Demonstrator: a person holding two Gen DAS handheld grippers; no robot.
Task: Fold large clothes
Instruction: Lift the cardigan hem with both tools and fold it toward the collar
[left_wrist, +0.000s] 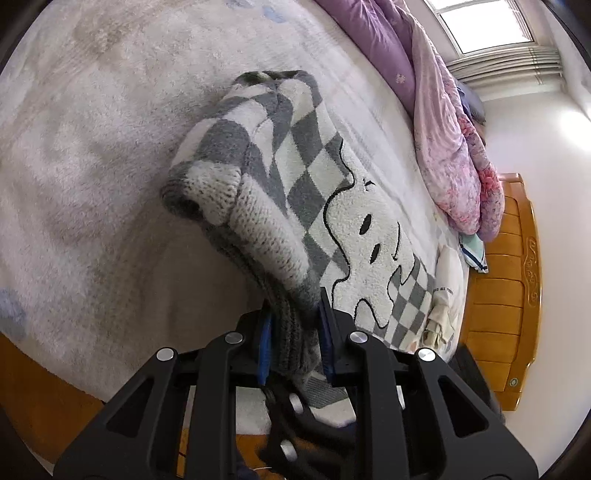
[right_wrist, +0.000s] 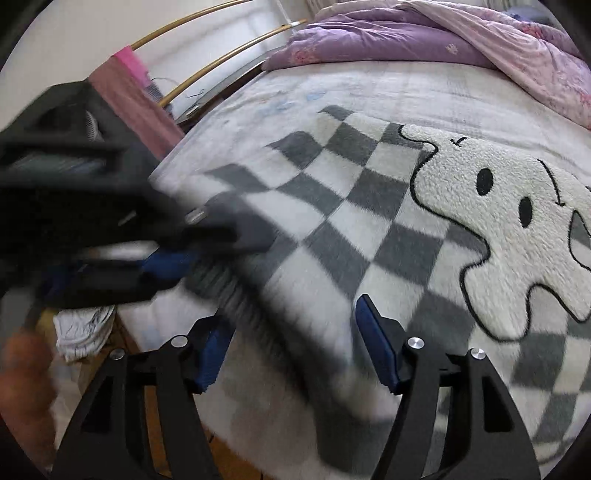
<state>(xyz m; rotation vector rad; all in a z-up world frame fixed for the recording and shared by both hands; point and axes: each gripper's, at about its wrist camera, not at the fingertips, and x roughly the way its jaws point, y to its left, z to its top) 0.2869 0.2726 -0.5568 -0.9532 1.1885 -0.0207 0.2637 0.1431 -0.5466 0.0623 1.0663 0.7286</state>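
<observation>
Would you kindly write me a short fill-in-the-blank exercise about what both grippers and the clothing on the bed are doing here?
1. The left gripper is shut on the ribbed ____ of the sweater.
2. The right gripper has its jaws ____, with nothing pinched between them.
3. The sweater's pattern is grey and white ____ around a white cartoon figure.
4. At the far side of the bed lies a bunched ____ quilt.

Missing words: hem; open; checks; purple

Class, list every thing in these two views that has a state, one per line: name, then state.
Left tool: shut on the sweater's ribbed hem.
Right tool: open, nothing pressed between its pads.
Checkered sweater: spread on the bed, one edge lifted.
Purple quilt: bunched at the bed's far end.
</observation>
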